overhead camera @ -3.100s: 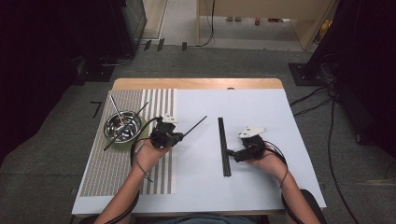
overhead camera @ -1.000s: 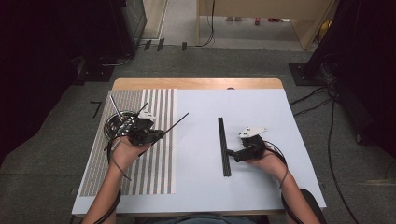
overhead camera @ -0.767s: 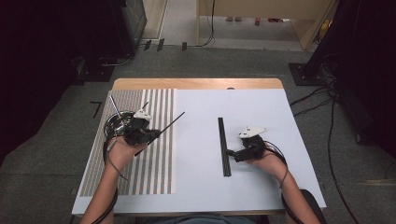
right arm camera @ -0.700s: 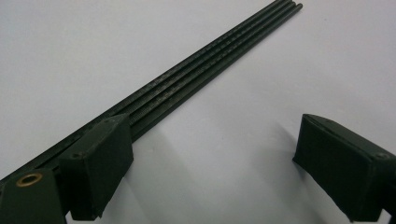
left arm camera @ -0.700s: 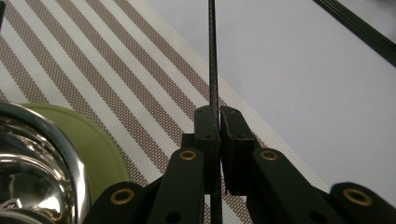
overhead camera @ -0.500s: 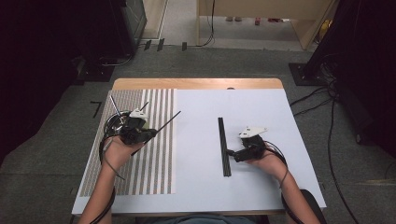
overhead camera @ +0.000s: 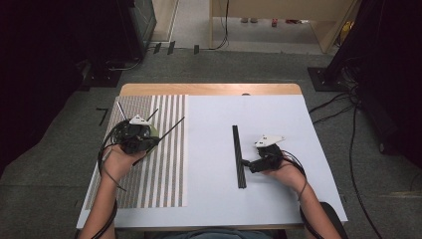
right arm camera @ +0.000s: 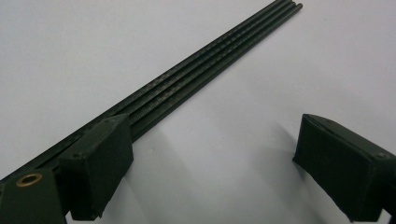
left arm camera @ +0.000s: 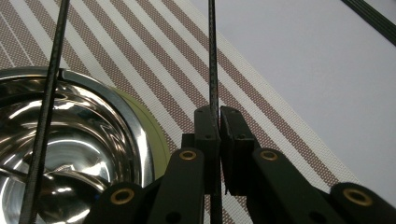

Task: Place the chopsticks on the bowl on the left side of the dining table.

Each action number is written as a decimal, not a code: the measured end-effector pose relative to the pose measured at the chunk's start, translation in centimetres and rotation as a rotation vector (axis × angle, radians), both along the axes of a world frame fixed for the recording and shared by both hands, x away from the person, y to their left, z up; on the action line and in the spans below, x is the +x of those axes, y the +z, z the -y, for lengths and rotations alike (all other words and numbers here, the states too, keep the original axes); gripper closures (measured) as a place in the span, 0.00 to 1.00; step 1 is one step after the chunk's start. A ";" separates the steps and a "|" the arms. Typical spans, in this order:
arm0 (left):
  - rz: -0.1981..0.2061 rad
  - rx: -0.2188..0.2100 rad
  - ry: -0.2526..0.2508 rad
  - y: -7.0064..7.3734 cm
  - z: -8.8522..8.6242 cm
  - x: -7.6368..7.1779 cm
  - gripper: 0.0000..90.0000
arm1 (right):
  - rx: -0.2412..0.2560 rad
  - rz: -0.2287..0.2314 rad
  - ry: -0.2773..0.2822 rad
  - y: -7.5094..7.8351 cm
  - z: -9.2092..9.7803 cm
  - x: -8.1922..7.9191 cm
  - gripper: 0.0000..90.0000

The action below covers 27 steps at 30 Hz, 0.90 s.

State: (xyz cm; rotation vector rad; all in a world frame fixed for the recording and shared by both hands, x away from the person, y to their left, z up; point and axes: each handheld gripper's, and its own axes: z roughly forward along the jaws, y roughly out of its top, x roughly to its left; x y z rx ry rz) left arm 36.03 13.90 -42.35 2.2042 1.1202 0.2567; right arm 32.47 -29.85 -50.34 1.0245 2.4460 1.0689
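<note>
My left gripper point(overhead camera: 153, 142) point(left arm camera: 218, 122) is shut on a thin black rod point(overhead camera: 173, 125) point(left arm camera: 212, 65) that slants up to the right. It hovers at the right rim of a shiny steel bowl point(left arm camera: 79, 135), which it mostly covers in the high view. Another rod point(left arm camera: 49, 93) leans in the bowl, and two rod ends point(overhead camera: 120, 108) stick out behind it. My right gripper point(overhead camera: 247, 164) point(right arm camera: 219, 168) rests open on the white table. Its left pad point(right arm camera: 100, 158) is against a bundle of black rods point(overhead camera: 238, 157) point(right arm camera: 201, 65), with nothing between its jaws.
A brown-and-white striped mat point(overhead camera: 164, 174) point(left arm camera: 187, 60) covers the table's left part, under the bowl. The white tabletop point(overhead camera: 209, 199) spreads between the mat and the rod bundle. A wooden strip point(overhead camera: 209, 89) marks the far edge. Cables lie on the floor at right.
My left gripper has carried its rod leftward, from the mat's right edge to over the bowl. The right gripper and the bundle have not moved.
</note>
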 end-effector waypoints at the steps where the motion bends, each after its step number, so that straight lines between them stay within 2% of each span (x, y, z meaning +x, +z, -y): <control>1: 0.002 0.007 0.002 0.0 -0.1 0.0 0.97 | 0.000 0.000 0.000 0.0 0.0 0.0 0.12; 3: 0.005 0.025 0.004 0.0 -0.2 0.0 0.97 | 0.000 0.000 0.000 0.0 0.0 0.0 0.12; 27: 0.027 0.025 0.059 0.2 -2.9 0.3 0.97 | 0.000 0.001 0.001 0.0 0.0 0.0 0.12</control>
